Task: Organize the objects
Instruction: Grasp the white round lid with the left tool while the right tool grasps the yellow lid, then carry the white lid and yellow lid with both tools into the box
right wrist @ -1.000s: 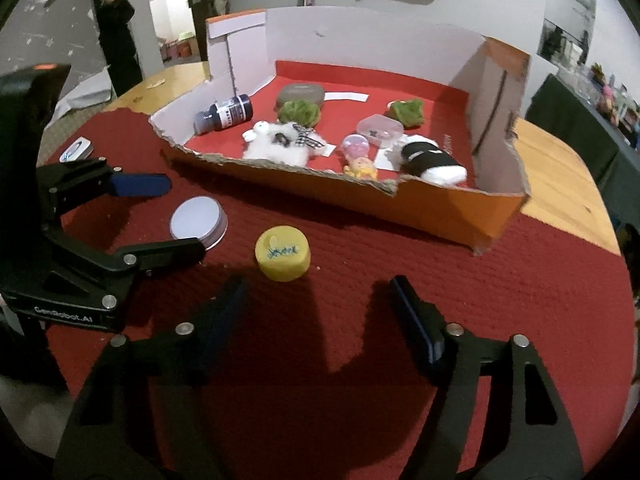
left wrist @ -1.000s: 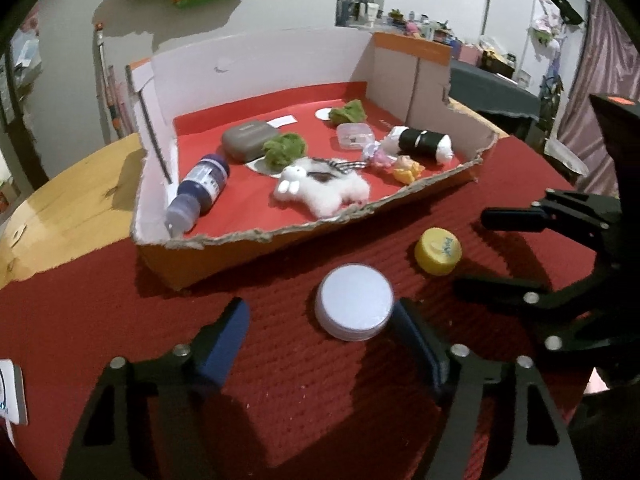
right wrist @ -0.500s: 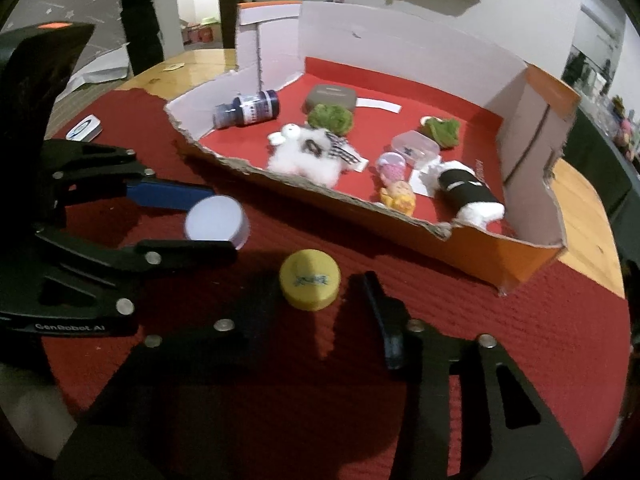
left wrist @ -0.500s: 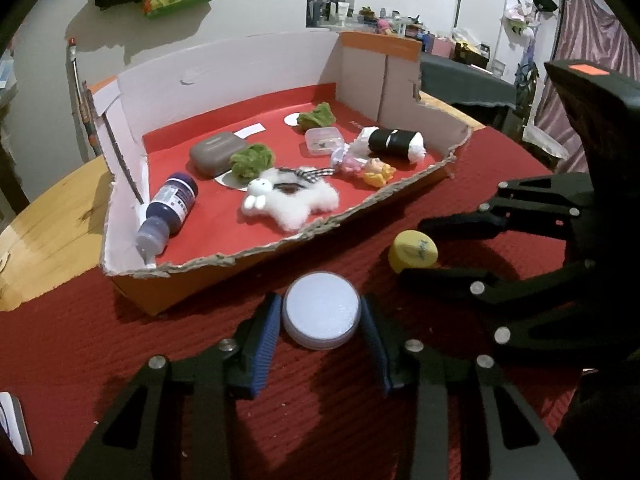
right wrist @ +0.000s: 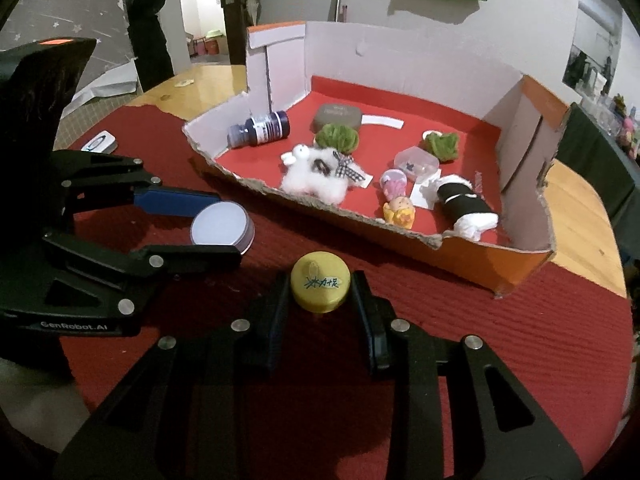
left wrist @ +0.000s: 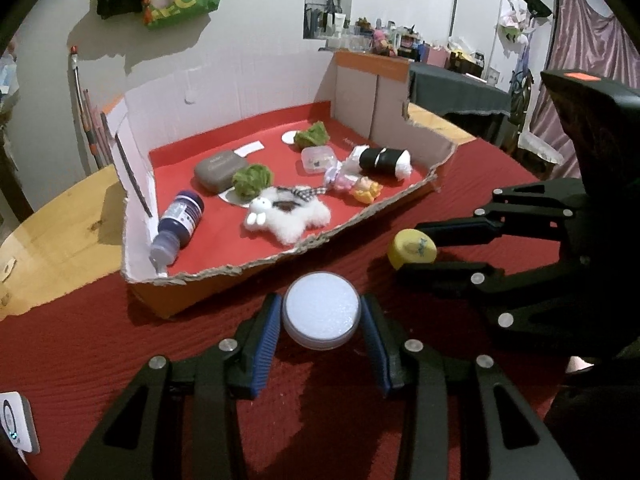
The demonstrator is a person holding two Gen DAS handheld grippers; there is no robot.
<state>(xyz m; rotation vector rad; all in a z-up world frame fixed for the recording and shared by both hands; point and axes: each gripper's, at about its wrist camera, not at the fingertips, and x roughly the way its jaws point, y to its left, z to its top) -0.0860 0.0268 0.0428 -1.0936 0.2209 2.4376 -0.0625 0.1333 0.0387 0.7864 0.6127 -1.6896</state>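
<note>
A white round tin [left wrist: 321,310] sits between the blue pads of my left gripper [left wrist: 321,316], which is shut on it over the red cloth; it also shows in the right wrist view [right wrist: 222,229]. A yellow cap [right wrist: 320,287] is clamped in my right gripper [right wrist: 320,294]; it also shows in the left wrist view [left wrist: 412,247]. Just beyond stands the cut-open cardboard box [left wrist: 224,280] with a red floor. It holds a dark ink bottle [left wrist: 180,220], a white plush toy [left wrist: 288,216], a grey case [left wrist: 218,168] and other small items.
Green pom-poms [left wrist: 253,178], a clear plastic case [left wrist: 317,159], a black-and-white roll [left wrist: 384,162] and small figurines [left wrist: 362,188] lie in the box. A white device [right wrist: 99,143] lies on the cloth at left. The wooden tabletop [left wrist: 60,220] shows around the cloth.
Both grippers moved forward and closed: the left on the white tin, the right on the yellow cap. A second ago both were open behind these objects.
</note>
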